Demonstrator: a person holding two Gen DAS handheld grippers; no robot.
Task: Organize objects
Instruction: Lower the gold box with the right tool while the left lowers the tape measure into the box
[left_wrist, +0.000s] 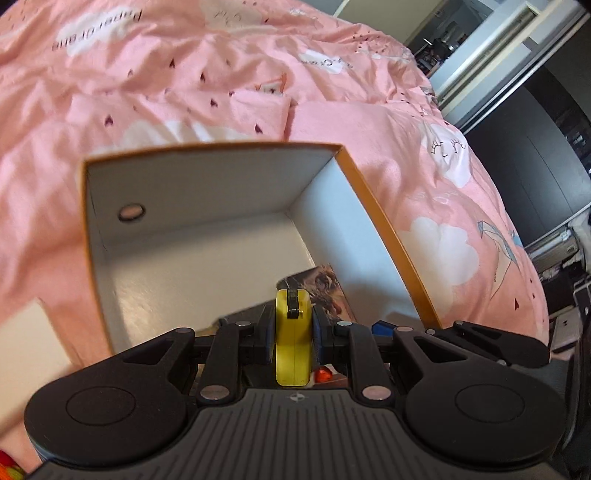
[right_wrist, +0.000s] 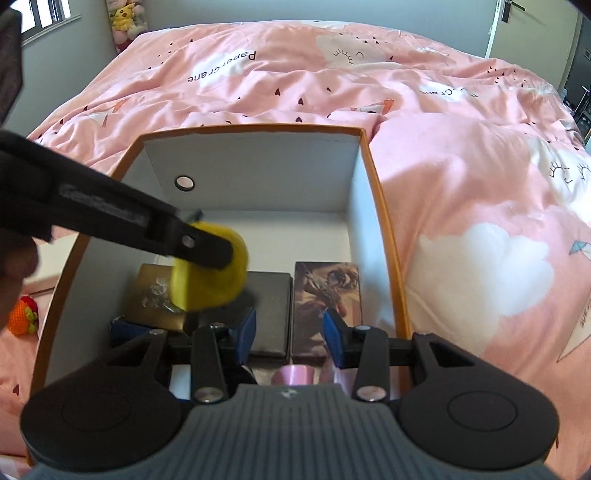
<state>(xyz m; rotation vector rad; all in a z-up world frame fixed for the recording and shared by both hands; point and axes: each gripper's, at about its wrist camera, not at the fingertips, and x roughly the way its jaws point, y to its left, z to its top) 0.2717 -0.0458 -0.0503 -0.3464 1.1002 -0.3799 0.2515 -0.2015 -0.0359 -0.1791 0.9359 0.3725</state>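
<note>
A yellow tape measure (left_wrist: 291, 343) sits clamped edge-on between the blue pads of the left gripper (left_wrist: 291, 338), its black clip facing forward, held above the open orange-rimmed cardboard box (left_wrist: 388, 229) that lies on a bed covered by a pink duvet (left_wrist: 184, 85) printed with clouds, hearts and paper cranes. Seen from the right wrist camera, the same yellow tape measure (right_wrist: 210, 275) hangs blurred over the left half of the box (right_wrist: 384, 229), gripped by the left gripper's black fingers (right_wrist: 207, 247), which reach in from the upper left. The right gripper (right_wrist: 290, 338) hovers over the near end of the box with its jaws parted and nothing between its blue pads. On the white box floor lie three flat items side by side: a gold-coloured packet (right_wrist: 155, 295) on the left, partly behind the tape measure, a dark grey flat case (right_wrist: 269, 314) in the middle, and an illustrated card box (right_wrist: 327, 306) against the right wall. A pink cup-like object (right_wrist: 293, 374) shows just past the right gripper's body, partly hidden. An orange toy (right_wrist: 26, 314) rests on the duvet outside the box's left wall, and plush toys (right_wrist: 125, 22) stand in the far corner of the room.
</note>
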